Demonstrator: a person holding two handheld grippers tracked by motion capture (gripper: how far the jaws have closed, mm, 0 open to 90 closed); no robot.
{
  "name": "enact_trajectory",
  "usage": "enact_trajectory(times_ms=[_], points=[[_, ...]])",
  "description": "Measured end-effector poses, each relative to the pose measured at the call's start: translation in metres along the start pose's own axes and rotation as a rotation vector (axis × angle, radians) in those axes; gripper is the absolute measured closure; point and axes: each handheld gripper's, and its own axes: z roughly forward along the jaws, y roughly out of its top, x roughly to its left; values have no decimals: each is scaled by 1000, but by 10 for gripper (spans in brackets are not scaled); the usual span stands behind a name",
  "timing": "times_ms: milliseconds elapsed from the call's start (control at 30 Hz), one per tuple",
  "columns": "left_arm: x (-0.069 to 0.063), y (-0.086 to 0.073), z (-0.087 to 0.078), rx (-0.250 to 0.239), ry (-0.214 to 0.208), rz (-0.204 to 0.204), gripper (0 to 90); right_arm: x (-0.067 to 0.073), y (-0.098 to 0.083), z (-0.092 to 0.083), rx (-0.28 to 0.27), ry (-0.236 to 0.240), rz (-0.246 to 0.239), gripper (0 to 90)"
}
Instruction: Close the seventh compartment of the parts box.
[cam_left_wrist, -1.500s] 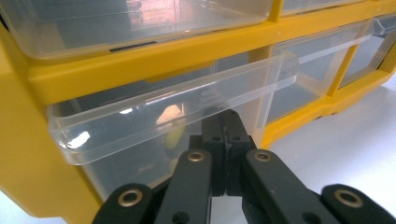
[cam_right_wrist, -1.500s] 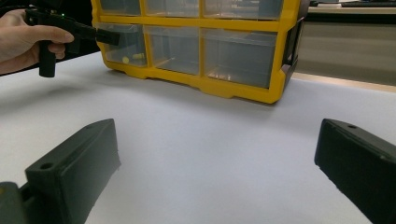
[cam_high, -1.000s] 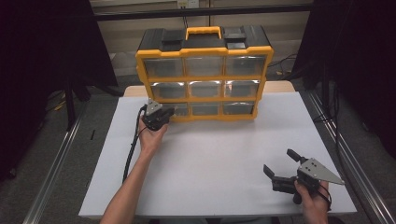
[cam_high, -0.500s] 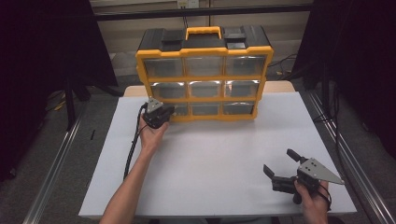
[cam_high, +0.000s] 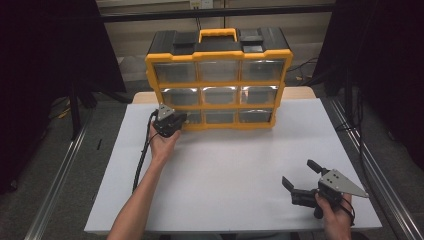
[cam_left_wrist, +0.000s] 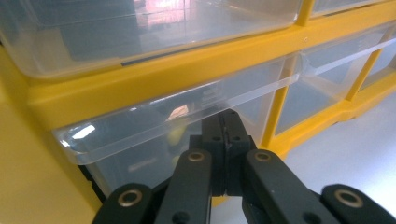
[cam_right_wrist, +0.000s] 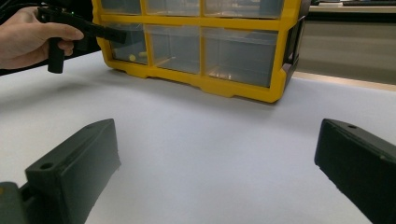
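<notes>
Yellow drawer cabinet (cam_high: 218, 80) stands at the counter's (cam_high: 235, 170) far edge; left gripper (cam_high: 181, 120) has its fingers pinched together against the bottom-left drawer (cam_left_wrist: 177, 135) (clear plastic). Right gripper (cam_high: 301, 175) sits near the front, fingers spread wide, holding nothing.

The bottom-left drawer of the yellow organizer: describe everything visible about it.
The bottom-left drawer is clear plastic with a protruding lip along its top front edge. It sits closed in the lowest row of the yellow organizer, beside the left wall, on the white table. Something small and yellow shows dimly inside. The left gripper, jaws shut together, has its tips right at the drawer's front under the lip; actual contact is not certain.
</notes>
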Motion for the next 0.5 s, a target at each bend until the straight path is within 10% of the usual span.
enact_trajectory(times_ms=[500], points=[[1,-2,2,-7,-4,2,900,-2,-1,0,6,-1,18,0]])
